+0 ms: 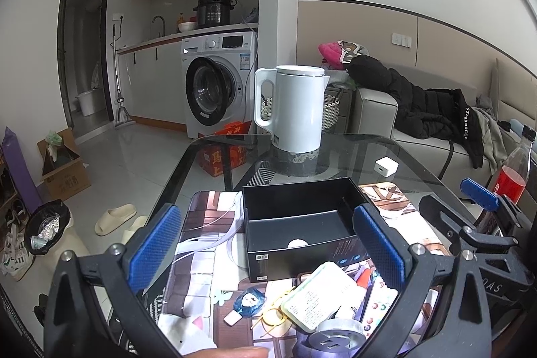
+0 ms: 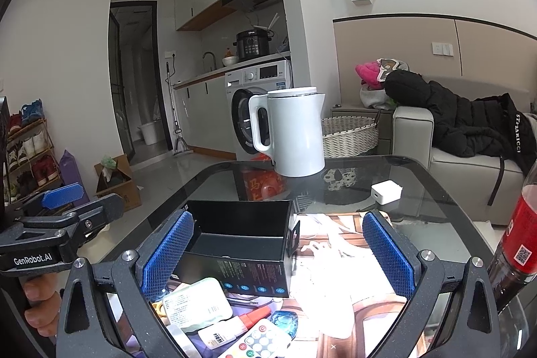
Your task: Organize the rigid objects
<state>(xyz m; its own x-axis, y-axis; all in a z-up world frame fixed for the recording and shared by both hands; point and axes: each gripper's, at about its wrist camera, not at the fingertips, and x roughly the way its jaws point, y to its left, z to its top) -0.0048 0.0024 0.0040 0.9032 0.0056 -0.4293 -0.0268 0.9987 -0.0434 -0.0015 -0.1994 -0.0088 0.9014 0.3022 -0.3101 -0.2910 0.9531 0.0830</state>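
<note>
An open black box stands on a printed mat on the glass table. In front of it lies a pile of small items: a pale green case, a tape roll, a blue charm, a red-capped tube and a white remote. My left gripper is open and empty, hovering above the pile. My right gripper is open and empty, just right of it.
A white kettle stands at the table's far edge. A white charger cube lies right of it. A red drink bottle stands at the right edge. A sofa lies beyond.
</note>
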